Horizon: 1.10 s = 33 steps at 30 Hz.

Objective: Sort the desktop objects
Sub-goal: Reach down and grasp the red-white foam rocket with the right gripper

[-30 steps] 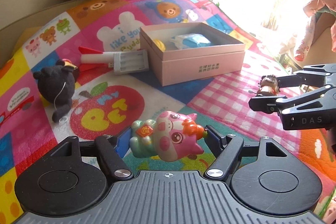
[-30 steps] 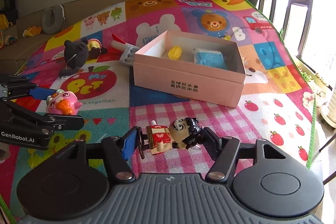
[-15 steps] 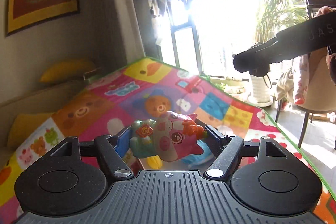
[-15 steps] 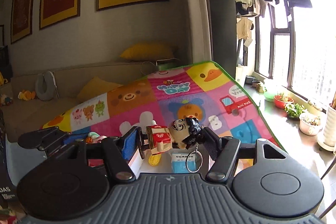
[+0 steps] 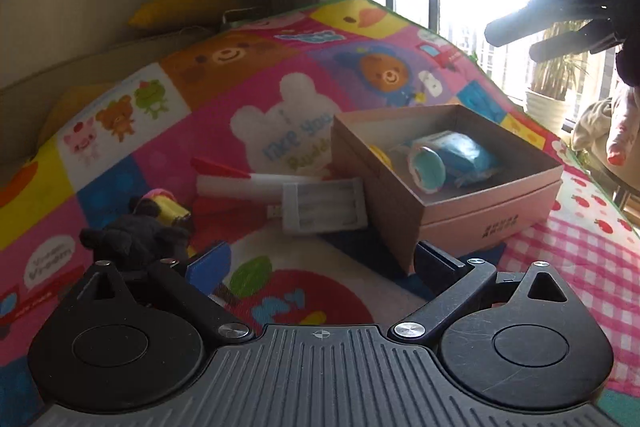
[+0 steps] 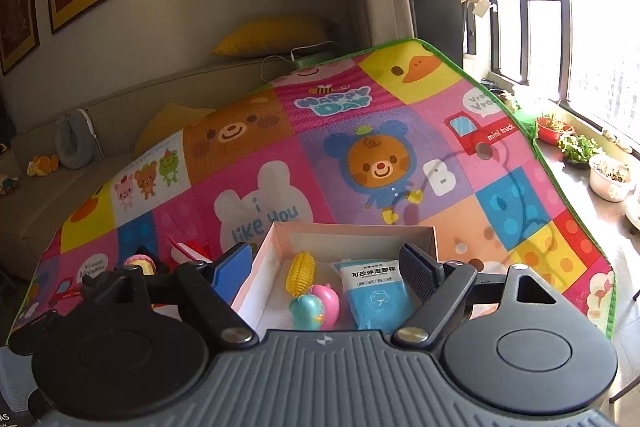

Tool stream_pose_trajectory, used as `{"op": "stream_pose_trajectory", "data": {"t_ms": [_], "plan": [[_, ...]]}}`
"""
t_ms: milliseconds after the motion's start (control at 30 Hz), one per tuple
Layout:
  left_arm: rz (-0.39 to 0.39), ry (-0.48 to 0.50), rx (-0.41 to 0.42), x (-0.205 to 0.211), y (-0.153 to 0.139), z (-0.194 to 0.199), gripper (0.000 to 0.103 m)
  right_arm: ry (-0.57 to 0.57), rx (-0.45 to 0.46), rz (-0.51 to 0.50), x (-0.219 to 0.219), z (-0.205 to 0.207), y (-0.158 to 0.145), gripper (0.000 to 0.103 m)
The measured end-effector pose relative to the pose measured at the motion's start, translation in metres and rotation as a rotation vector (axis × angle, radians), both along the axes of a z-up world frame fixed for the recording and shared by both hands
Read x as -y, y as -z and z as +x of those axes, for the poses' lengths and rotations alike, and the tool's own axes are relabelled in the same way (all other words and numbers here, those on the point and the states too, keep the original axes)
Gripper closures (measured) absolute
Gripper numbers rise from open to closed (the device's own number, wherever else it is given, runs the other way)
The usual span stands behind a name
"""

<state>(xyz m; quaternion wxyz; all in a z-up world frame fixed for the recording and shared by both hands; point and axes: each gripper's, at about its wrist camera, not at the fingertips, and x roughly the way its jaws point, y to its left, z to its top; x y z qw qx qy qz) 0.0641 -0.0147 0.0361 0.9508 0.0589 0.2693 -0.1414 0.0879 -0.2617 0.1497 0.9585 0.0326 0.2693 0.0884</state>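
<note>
Both tongs opening and empty over the pink box and play mat.

The left tongs [image 5: 320, 263] stand wide, jaws opening, nothing between them; the pink box [image 5: 480, 211] lies just ahead to their right, on the colourful mat [image 5: 248, 131]. The right tongs [image 6: 328, 269] hover above the box [image 6: 352, 231], jaws opening with no toy clamped; right beneath them lies the pink-and-teal pig toy [image 6: 316, 309]. With it in the box sit a yellow corn toy [image 6: 301, 273] and a blue wipes packet [image 6: 378, 293]. Ahead-left of the left tongs, a white battery case [image 5: 324, 205] touches the box wall, and a black plush [image 5: 136, 239] lies beside the left finger. Beyond the box the mat is bare to its green edge [image 6: 496, 99].
</note>
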Motion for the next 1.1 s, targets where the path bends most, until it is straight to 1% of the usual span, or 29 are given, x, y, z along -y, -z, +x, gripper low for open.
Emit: {"op": "stream_pose_trajectory", "data": {"t_ms": [133,200,300,333,400,433,500,567,633,700,767,800,867,900,933,967,1000,1033,1067,1100], "plan": [[-0.025,-0.05,-0.049,-0.028,0.015,0.001,0.002,-0.1,-0.01,-0.105,-0.053,0.007,0.013,0.022],[-0.04,-0.106,-0.059,-0.044,0.018,0.004,0.002,-0.154,-0.018,-0.163,-0.082,0.01,0.023,0.022],[-0.079,-0.16,-0.068,-0.068,0.017,0.006,0.002,-0.241,-0.014,-0.303,-0.134,0.014,0.044,0.024],[-0.093,-0.165,-0.071,-0.075,0.016,0.004,0.002,-0.269,-0.008,-0.36,-0.151,0.016,0.051,0.027],[-0.109,-0.159,-0.075,-0.085,0.014,-0.002,0.001,-0.313,-0.007,-0.465,-0.179,0.023,0.066,0.027],[-0.111,-0.156,-0.074,-0.089,0.014,-0.006,0.001,-0.331,-0.022,-0.51,-0.191,0.029,0.073,0.027],[-0.112,-0.154,-0.073,-0.095,0.014,-0.011,0.0,-0.378,-0.09,-0.602,-0.209,0.045,0.089,0.025],[-0.121,-0.162,-0.077,-0.102,0.015,-0.016,0.0,-0.393,-0.122,-0.68,-0.22,0.058,0.104,0.025],[-0.136,-0.17,-0.08,-0.109,0.017,-0.021,0.0,-0.398,-0.159,-0.734,-0.226,0.069,0.115,0.025],[-0.15,-0.174,-0.082,-0.113,0.017,-0.023,0.0,-0.389,-0.2,-0.741,-0.228,0.08,0.122,0.025],[-0.159,-0.171,-0.082,-0.115,0.017,-0.024,0.0,-0.387,-0.245,-0.714,-0.228,0.087,0.125,0.04],[-0.161,-0.166,-0.083,-0.115,0.017,-0.024,0.0,-0.381,-0.257,-0.694,-0.227,0.087,0.124,0.042],[-0.164,-0.154,-0.085,-0.116,0.017,-0.026,0.0,-0.387,-0.296,-0.638,-0.226,0.084,0.12,0.051],[-0.166,-0.146,-0.086,-0.115,0.016,-0.027,0.0,-0.396,-0.346,-0.586,-0.224,0.083,0.116,0.059],[-0.169,-0.135,-0.087,-0.115,0.016,-0.028,0.0,-0.412,-0.424,-0.518,-0.222,0.082,0.113,0.081],[-0.175,-0.122,-0.089,-0.115,0.016,-0.029,0.0,-0.435,-0.515,-0.441,-0.219,0.08,0.109,0.082],[-0.182,-0.109,-0.091,-0.114,0.015,-0.03,0.0,-0.473,-0.573,-0.373,-0.216,0.076,0.104,0.08],[-0.189,-0.099,-0.095,-0.113,0.016,-0.03,0.0,-0.513,-0.58,-0.331,-0.214,0.071,0.096,0.079],[-0.193,-0.091,-0.1,-0.111,0.016,-0.03,0.0,-0.531,-0.54,-0.315,-0.212,0.065,0.086,0.079],[-0.196,-0.084,-0.102,-0.109,0.016,-0.029,0.0,-0.526,-0.486,-0.33,-0.212,0.063,0.077,0.076]]}}
